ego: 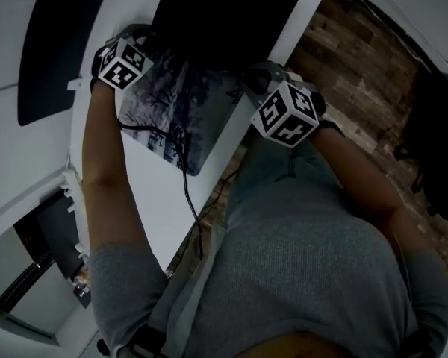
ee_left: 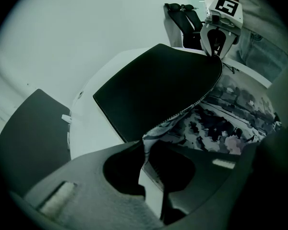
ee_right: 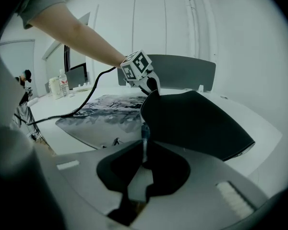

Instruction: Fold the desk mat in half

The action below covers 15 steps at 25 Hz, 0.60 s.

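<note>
The desk mat lies on the white table with its printed face point(ego: 172, 114) up and the far half turned over, black underside point(ego: 224, 17) showing. My left gripper point(ego: 143, 37) is shut on one lifted corner of the mat point(ee_left: 146, 140), and the edge runs up out of the jaws. My right gripper point(ego: 252, 79) is shut on the other lifted corner point(ee_right: 144, 131). In the left gripper view the black flap point(ee_left: 158, 85) arches over the printed face point(ee_left: 230, 126) toward the right gripper point(ee_left: 216, 37). The right gripper view shows the left gripper point(ee_right: 143, 78) holding the flap point(ee_right: 197, 121).
A black cable point(ego: 187, 189) runs from the left gripper across the white table point(ego: 160, 215) and over its near edge. A dark panel point(ego: 60, 43) stands beyond the table at the left. Bottles point(ee_right: 57, 86) stand at the table's far end. Brick-patterned floor point(ego: 358, 73) lies right.
</note>
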Tool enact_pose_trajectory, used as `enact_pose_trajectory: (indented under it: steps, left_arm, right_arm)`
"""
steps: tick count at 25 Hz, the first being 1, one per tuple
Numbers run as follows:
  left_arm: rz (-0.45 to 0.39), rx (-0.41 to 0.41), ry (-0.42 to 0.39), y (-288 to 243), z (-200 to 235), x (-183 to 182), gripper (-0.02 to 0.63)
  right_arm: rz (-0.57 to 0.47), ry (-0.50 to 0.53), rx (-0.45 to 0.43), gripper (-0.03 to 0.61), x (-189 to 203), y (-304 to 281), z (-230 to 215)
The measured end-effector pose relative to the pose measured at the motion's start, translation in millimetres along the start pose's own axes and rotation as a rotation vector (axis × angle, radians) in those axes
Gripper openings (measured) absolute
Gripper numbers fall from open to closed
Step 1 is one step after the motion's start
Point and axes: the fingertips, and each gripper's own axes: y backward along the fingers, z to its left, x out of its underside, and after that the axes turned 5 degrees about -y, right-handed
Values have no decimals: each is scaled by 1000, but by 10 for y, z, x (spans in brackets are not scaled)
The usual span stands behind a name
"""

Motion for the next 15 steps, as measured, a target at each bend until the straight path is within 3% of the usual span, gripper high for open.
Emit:
enact_pose_trajectory:
  steps: [4,15]
  left_arm:
    - [-2,-36,10,61,-17,35,34]
    - [-85,-16,-34,246,-306,241,32]
  right_arm:
    - [7,-15,-2,27,-32,-16,53]
    - [25,-24,67,28,-34,-90,560]
